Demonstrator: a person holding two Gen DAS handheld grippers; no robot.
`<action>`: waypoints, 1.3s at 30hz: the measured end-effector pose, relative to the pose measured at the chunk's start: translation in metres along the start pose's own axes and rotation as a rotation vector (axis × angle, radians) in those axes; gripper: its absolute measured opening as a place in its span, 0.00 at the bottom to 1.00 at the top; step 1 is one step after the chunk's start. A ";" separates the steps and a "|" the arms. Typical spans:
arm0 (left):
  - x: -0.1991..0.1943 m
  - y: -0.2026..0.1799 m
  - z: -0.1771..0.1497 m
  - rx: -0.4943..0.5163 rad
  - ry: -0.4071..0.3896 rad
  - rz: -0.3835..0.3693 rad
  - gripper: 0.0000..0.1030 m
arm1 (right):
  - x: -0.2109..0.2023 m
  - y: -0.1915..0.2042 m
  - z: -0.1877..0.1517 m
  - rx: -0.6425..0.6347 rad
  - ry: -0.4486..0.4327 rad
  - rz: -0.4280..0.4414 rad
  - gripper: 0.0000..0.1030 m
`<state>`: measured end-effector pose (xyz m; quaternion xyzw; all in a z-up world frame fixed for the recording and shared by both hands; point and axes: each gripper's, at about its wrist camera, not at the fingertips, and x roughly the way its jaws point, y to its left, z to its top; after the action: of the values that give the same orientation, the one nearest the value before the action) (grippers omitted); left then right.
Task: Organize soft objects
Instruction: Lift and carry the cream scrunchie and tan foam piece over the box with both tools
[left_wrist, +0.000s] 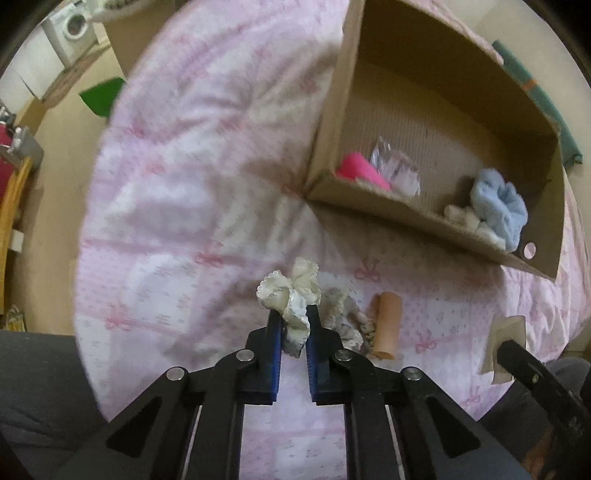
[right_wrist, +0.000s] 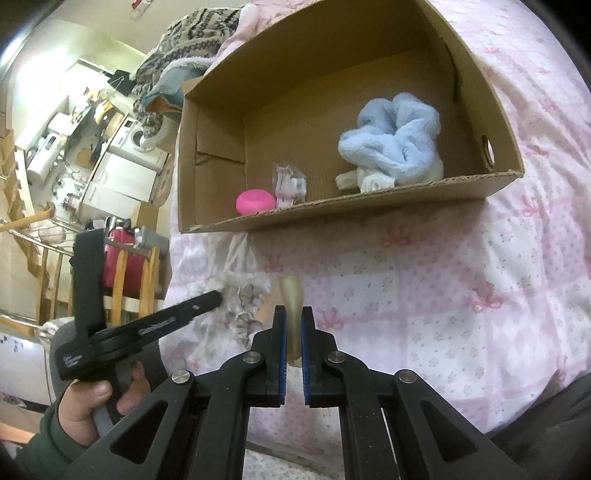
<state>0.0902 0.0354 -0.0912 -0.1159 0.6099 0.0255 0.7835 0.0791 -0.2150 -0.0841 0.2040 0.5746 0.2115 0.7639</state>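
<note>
My left gripper (left_wrist: 293, 314) is shut on a cream ruffled scrunchie (left_wrist: 291, 291) and holds it just above the pink bedspread (left_wrist: 177, 206). A grey floral scrunchie (left_wrist: 345, 314) and a beige rolled soft piece (left_wrist: 386, 325) lie beside it. My right gripper (right_wrist: 293, 314) is shut on that beige piece (right_wrist: 291, 295). The left gripper (right_wrist: 207, 301) shows in the right wrist view over the grey scrunchie (right_wrist: 243, 302). The cardboard box (right_wrist: 369, 206) holds a light blue fluffy cloth (right_wrist: 395, 144), a pink round item (right_wrist: 255, 201) and a clear packet (right_wrist: 290, 184).
The box (left_wrist: 406, 218) sits on the bed ahead of both grippers. A beige paper piece (left_wrist: 506, 343) lies on the bedspread at right. A wooden chair with a red bag (right_wrist: 122, 266) stands left of the bed. Patterned clothes (right_wrist: 184, 44) are piled behind the box.
</note>
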 end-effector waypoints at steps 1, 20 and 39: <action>-0.005 0.003 0.000 -0.002 -0.017 0.006 0.10 | -0.002 0.000 0.000 -0.002 -0.009 -0.002 0.08; -0.038 -0.006 -0.009 0.061 -0.190 0.101 0.10 | -0.019 -0.001 0.001 0.015 -0.092 0.049 0.08; -0.107 -0.013 -0.001 0.061 -0.358 0.051 0.10 | -0.044 0.009 0.007 -0.010 -0.133 0.057 0.08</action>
<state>0.0646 0.0338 0.0134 -0.0703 0.4641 0.0472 0.8817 0.0739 -0.2321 -0.0427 0.2302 0.5153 0.2219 0.7951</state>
